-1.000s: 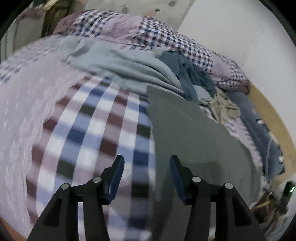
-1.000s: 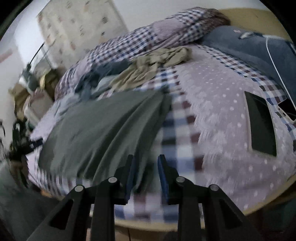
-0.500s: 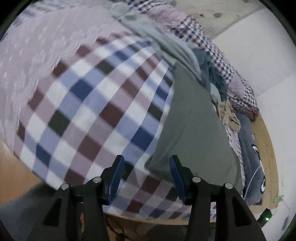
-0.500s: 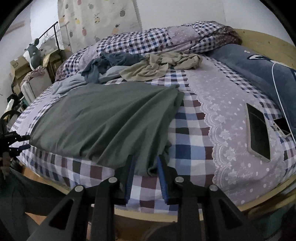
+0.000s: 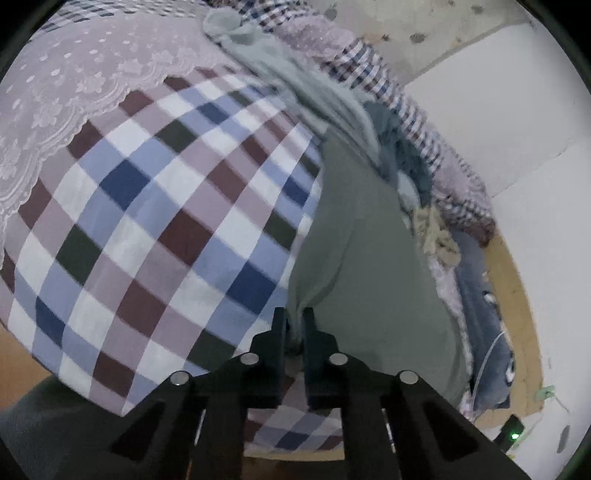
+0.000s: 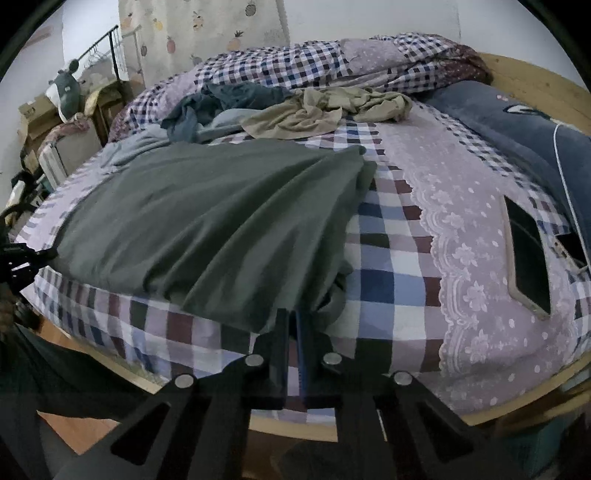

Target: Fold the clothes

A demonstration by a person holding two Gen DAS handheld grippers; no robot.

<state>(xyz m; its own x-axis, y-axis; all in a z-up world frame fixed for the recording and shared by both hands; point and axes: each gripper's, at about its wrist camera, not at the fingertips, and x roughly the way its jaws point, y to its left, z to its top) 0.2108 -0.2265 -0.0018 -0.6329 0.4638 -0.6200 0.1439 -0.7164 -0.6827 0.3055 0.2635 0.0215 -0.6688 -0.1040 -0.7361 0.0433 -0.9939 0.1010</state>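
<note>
Pinching a corner of the grey cloth (image 5: 354,236), the left gripper (image 5: 294,325) sits at lower centre; checked bedding (image 5: 155,206) fills the left.

From the right wrist, the right gripper (image 6: 293,325) clamps the cloth's near edge at frame bottom. Two crumpled garments, one beige (image 6: 325,110), one blue (image 6: 229,99), lie behind; a phone (image 6: 526,254) rests at the right.

- No text, label, brand, number or sign can be read in either view.
- The curtain (image 6: 207,33) carries printed fruit pictures only, no lettering.
- The dark blue pillow (image 6: 517,122) has a pale motif, too small to tell whether it holds any letters.
- The phone (image 6: 526,254) screen is dark and blank.
</note>
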